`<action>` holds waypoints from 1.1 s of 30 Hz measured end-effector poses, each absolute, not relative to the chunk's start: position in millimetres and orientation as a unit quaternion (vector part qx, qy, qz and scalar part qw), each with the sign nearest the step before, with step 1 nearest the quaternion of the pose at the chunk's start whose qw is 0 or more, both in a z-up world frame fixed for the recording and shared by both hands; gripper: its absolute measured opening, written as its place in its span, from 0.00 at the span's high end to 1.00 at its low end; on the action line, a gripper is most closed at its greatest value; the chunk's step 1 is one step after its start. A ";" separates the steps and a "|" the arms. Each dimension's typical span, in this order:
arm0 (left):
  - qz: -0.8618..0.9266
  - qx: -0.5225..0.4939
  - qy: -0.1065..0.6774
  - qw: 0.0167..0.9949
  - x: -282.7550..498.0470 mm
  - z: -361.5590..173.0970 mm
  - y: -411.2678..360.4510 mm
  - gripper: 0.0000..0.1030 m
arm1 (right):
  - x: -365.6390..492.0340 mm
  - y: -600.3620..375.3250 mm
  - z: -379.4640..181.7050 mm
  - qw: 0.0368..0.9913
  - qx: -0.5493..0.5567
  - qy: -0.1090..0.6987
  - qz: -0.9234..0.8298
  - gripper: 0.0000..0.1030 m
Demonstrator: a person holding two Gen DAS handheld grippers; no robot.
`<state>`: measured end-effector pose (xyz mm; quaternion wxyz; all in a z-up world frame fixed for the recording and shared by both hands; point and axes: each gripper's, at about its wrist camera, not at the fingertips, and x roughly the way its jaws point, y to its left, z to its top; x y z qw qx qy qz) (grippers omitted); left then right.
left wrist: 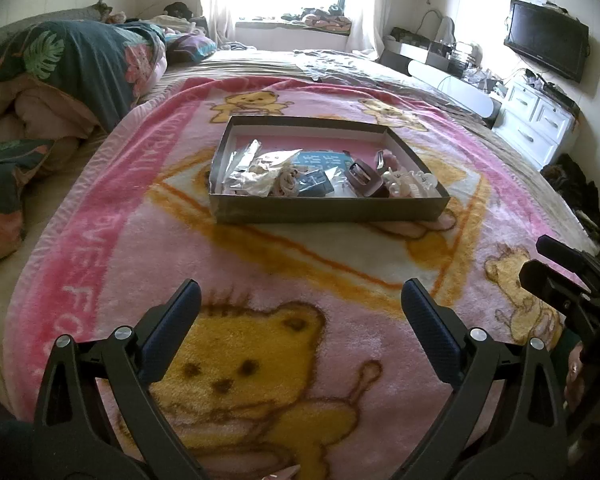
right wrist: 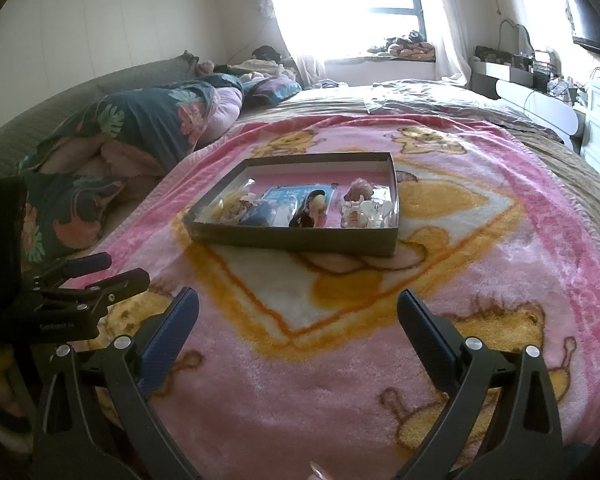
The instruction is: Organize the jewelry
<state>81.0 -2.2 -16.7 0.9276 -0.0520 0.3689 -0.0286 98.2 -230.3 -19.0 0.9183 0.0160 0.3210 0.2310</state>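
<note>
Wide bed (left wrist: 260, 60), spread with a pink bear-print blanket (left wrist: 260, 264), broad bare plush on every side of the box. Rumpled leaf-print quilt (left wrist: 72, 64) heaped along the left edge; white drawers (left wrist: 540, 120) and a wall television (left wrist: 546, 38) past the right edge.

Shallow dark box (left wrist: 328, 210) lying flat mid-blanket, well ahead of both tools, nothing standing in between. Jewelry (left wrist: 404, 184) and small clear packets (left wrist: 256, 168) crowded toward its near wall, far part pink and bare.

Left gripper (left wrist: 300, 312) low over the blanket, jaws wide apart, empty. Right gripper (right wrist: 298, 316) likewise spread and empty.

Left view only: right gripper at the right margin, television in full. Right view only: left gripper (right wrist: 118, 270) side-on at the left margin, more of the bright window (right wrist: 348, 8), a fingertip (right wrist: 318, 472) at the bottom edge.
</note>
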 end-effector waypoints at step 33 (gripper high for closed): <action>-0.023 -0.048 0.366 0.929 83.0 -14.7 1.7 0.09 | 97.8 -230.2 -19.3 0.918 0.016 0.321 0.231 0.04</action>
